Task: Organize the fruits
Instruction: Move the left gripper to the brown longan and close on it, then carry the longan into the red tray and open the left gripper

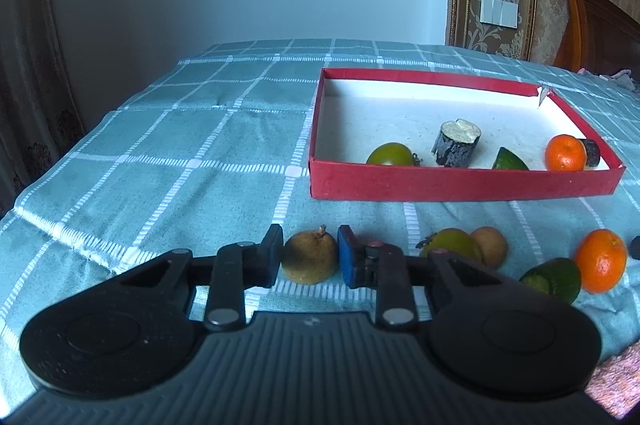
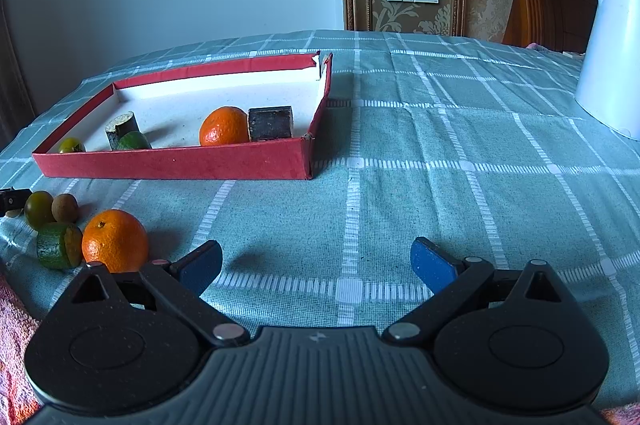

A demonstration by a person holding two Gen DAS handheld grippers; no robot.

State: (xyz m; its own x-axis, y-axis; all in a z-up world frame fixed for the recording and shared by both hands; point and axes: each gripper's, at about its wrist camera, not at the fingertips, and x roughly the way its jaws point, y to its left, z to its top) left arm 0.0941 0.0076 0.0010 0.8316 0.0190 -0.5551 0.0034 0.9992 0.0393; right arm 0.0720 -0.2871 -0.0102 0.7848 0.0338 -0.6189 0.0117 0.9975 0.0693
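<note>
Table [image 1: 160, 145], under a teal checked cloth: carried all items listed.

Kettle [image 2: 608, 53], white, at 2 o'clock in the right wrist view; well apart from the fruit.

Red box [image 1: 460, 183], shallow, white inside, at 1 o'clock from the left gripper and 10 o'clock from the right. Contents, left wrist view: one green round fruit [image 1: 390, 154] by the near wall; one dark cut cylinder [image 1: 456, 143] beside it; one green wedge [image 1: 510, 159]; one boxed orange [image 1: 565, 153] near the right-hand wall, touching a second dark block [image 1: 592, 152].

Left gripper [image 1: 310, 257]: jaws narrowed either side of the brown fruit [image 1: 310, 257], both pads at or just off its skin; contact could not be confirmed. The fruit rested on the cloth dead ahead at 12 o'clock, roundish, stem nub upward, no marked long axis. Judgement: this hand was far the nearer, and the lift toward the box turned on that centring.

Right gripper [image 2: 316, 265]: jaws spread wide, holding nothing, bare cloth between them.

Loose fruit on the cloth, at 9 to 10 o'clock from the right gripper: loose orange [image 2: 115, 240], just beside its left pad; green cut piece [image 2: 59, 245] touching the orange; dark green fruit [image 2: 39, 209]; small brown fruit [image 2: 65, 208] beside that. Judgement: five pieces remained outside the box.
</note>
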